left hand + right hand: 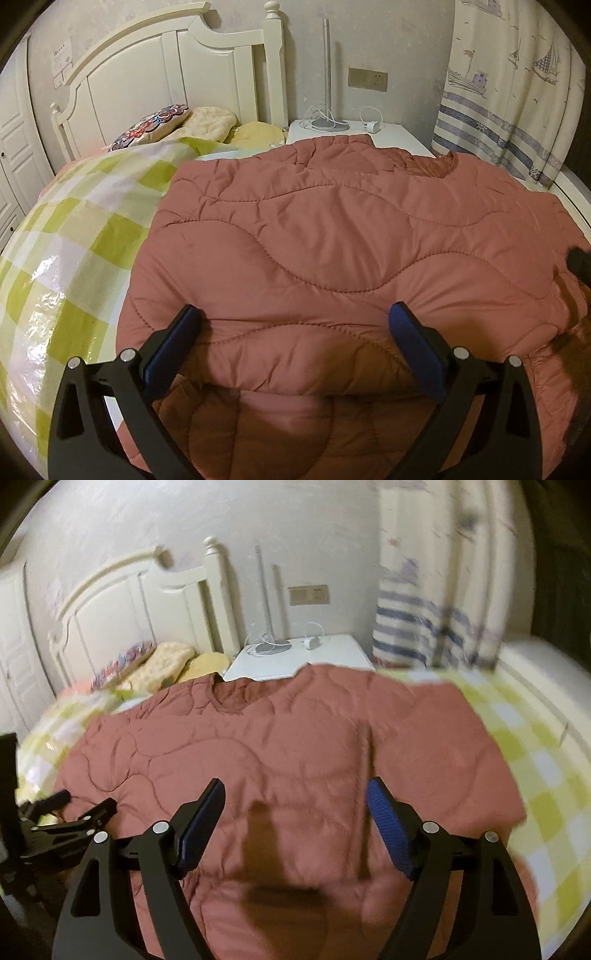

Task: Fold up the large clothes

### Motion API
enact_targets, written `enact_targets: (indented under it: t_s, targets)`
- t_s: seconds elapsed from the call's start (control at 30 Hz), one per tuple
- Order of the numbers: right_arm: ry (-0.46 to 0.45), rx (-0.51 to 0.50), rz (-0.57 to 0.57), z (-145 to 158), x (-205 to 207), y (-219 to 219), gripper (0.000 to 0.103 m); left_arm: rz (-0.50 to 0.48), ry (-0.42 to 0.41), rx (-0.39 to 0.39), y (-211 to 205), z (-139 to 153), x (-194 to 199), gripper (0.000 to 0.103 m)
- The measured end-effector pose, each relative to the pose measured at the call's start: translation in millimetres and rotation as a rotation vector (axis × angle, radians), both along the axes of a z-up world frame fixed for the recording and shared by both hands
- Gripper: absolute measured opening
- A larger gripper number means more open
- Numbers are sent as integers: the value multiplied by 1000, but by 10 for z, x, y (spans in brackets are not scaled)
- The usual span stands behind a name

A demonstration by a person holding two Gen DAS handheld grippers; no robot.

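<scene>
From the left wrist, a large quilted jacket [332, 240] in dusty rose lies spread flat over the bed, its puffy surface crossed by wavy stitched seams and its near hem folded back to show a darker, rust-toned lining. The left gripper [295, 321] hovers just above that hem with its black arms spread wide and its ribbed blue pads well apart, nothing pinched between them. Beside the jacket on the left, a glossy checked bedsheet [66, 258] in lime green and white catches the light. Beyond it stand a cream panelled headboard [166, 70], a patterned pillow [155, 123], and a white nightstand [402, 142] bearing a slim lamp base and a coiled charger; a curtain [506, 92] printed with sailboats hangs at the right. From the right wrist, the picture is smeared by motion. The same jacket [288, 746] fills the middle of the bed, with the checked sheet [535, 775] showing at its right. The right gripper [295, 797] sits over the fabric with its jaws wide and empty, gripping no cloth. The left gripper [74, 805] shows at the left edge, low over the jacket's edge.
</scene>
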State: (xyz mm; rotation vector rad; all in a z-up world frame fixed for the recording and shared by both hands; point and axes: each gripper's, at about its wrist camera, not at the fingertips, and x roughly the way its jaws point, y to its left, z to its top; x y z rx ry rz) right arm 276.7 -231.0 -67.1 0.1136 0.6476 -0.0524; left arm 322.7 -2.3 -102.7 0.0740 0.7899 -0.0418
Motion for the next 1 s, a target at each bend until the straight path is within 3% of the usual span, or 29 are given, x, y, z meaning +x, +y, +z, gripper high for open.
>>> enact_targets:
  t_s: [0.07,0.17,0.23,0.3,0.53,0.63,0.77,0.9,1.0]
  targets:
    - [-2,-67,18,52,127,124,76,0,-1,-1,-8,0,-20,101]
    - [27,-85,30,26,373,209,76,0,-1,-1,-1,1,-20,101]
    - [105,-96,55,-122,570,256,84,0,-1,-1,-1,1,-19,101]
    - [196,-106,83,-306,704,280,84,0,-1,-5,-3,-2,-18,101]
    - [127,-95,-6,-115,667,53,85,0,-1,-7,7,15,-30,101]
    - [201,-30,6,-314,760,-116,89,-2,-1,-7,3,16,-34,101]
    - [203,17,36,-176,737,-211,89,-1,-1,-8,4,16,-41,101]
    - [120,-50,-33,75,775,-455,89,-2,-1,-9,8,15,-39,101]
    - [169,-49,-85,26,963,-738,89,-2,-1,-8,8,14,-39,101]
